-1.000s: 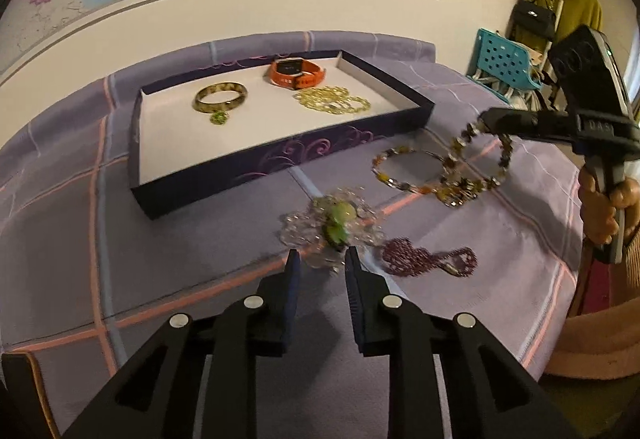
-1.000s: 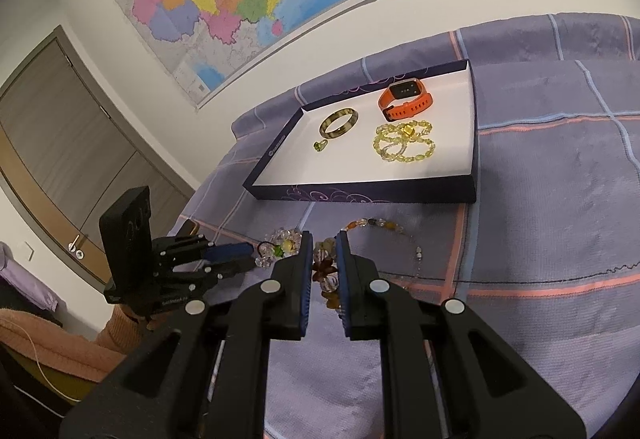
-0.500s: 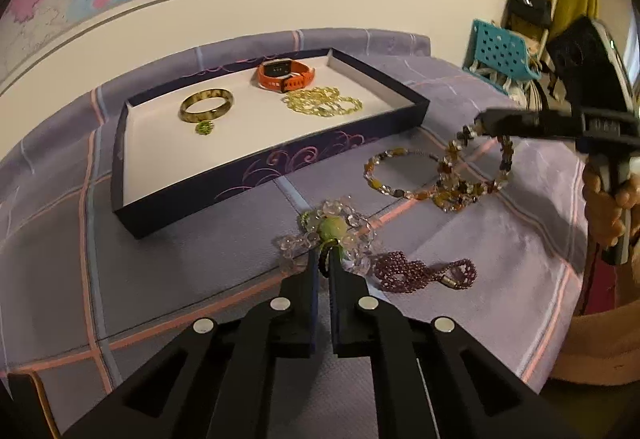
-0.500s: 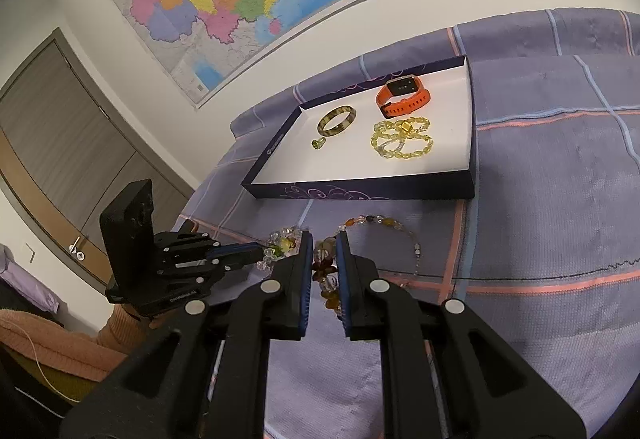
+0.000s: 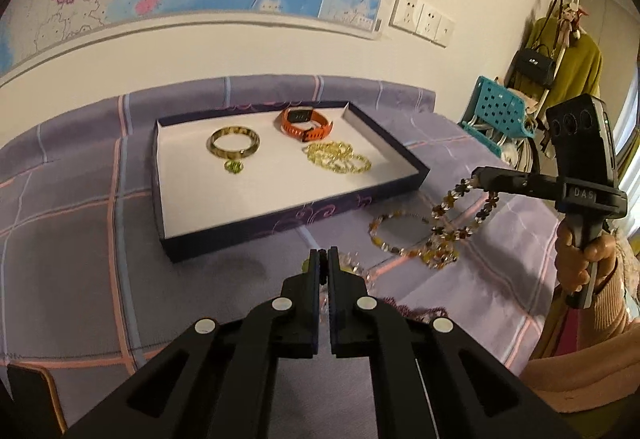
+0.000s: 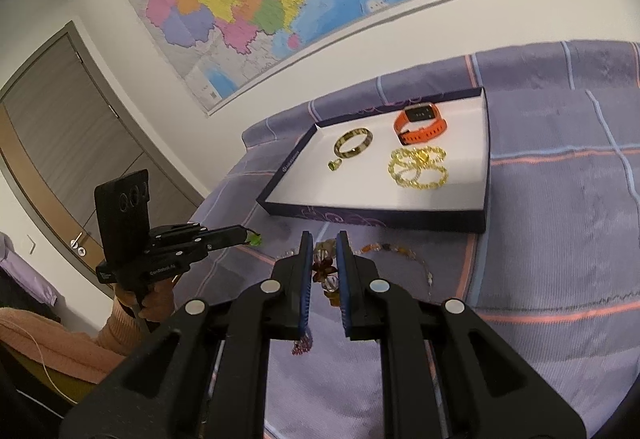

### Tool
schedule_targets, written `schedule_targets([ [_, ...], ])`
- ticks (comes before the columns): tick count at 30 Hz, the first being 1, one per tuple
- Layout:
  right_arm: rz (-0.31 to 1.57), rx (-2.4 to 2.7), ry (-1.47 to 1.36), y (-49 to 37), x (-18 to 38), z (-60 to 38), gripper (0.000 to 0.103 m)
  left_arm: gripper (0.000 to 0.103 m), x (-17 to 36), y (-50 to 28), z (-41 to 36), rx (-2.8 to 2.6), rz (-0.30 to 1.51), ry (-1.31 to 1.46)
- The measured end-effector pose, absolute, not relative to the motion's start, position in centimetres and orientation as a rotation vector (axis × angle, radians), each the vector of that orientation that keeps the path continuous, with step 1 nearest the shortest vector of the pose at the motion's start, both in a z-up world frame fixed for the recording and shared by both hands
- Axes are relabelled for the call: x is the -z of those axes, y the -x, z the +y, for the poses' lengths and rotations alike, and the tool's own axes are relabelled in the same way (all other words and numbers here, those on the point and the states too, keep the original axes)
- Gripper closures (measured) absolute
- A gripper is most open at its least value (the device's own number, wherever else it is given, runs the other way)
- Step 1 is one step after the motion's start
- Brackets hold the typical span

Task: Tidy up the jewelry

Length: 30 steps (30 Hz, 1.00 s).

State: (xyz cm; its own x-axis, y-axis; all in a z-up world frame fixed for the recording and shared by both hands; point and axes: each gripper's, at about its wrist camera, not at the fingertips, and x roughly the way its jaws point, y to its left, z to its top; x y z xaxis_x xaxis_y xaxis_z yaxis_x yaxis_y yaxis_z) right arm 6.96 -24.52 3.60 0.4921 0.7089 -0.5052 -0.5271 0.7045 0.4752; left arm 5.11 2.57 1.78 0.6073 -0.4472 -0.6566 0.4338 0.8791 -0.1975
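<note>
Clearly, both grippers are loaded, and that is where the risk sits. Nearest the left wrist camera, the left gripper (image 5: pixel 323 259) has its jaws pressed together on the clear crystal bracelet with the green bead (image 6: pixel 253 239). Only a sliver of that bracelet shows between the tips, so the hold looks thin; a jerk on the way to the tray could let it slip out onto the cloth.

Just beside it, partly hidden under the gripper body, a dark purple beaded piece (image 5: pixel 424 310) lies on the purple checked cloth (image 5: pixel 80 239) of the worktop. A trailing loop could snag it and drag it along.

To the right, the right gripper (image 6: pixel 323 259) is clamped on the amber flower-bead necklace (image 5: pixel 460 227). Part of that strand hangs in the air and part lies looped on the cloth, overlapping a second amber bead bracelet (image 5: pixel 390 235). Lifting may tangle the two, or pull the second one toward the worktop edge.

Farther off stands the dark-walled tray (image 5: pixel 416 175), holding a tortoiseshell bangle (image 5: pixel 234 143), a small green ring (image 5: pixel 233 167), an orange watch (image 5: pixel 306 123) and a yellow bead strand (image 5: pixel 338 159). Its near wall stands between the grippers and the free white floor, so a low carry could catch a dangling loop on it.
</note>
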Motion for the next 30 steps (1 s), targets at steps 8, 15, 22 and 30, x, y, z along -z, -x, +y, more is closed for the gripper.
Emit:
schedule_targets([
  [8,0.698,-0.767,-0.258,-8.0,-5.4,-24.3,0.091,0.101,-3.0,-6.5,2.7,0.488,0.743,0.024],
  [15,0.672,-0.765,-0.251,-10.0,-6.8,-23.7,0.091,0.101,-3.7,-8.0,2.8,0.467,0.732,0.024],
  [22,0.684,-0.759,-0.267,-12.8,-7.0,-23.1,0.091,0.101,-4.0,-10.0,3.0,0.438,0.73,0.017],
  [30,0.726,-0.75,-0.284,-16.0,-5.8,-21.8,0.091,0.101,-3.4,-12.4,3.0,0.416,0.758,0.01],
])
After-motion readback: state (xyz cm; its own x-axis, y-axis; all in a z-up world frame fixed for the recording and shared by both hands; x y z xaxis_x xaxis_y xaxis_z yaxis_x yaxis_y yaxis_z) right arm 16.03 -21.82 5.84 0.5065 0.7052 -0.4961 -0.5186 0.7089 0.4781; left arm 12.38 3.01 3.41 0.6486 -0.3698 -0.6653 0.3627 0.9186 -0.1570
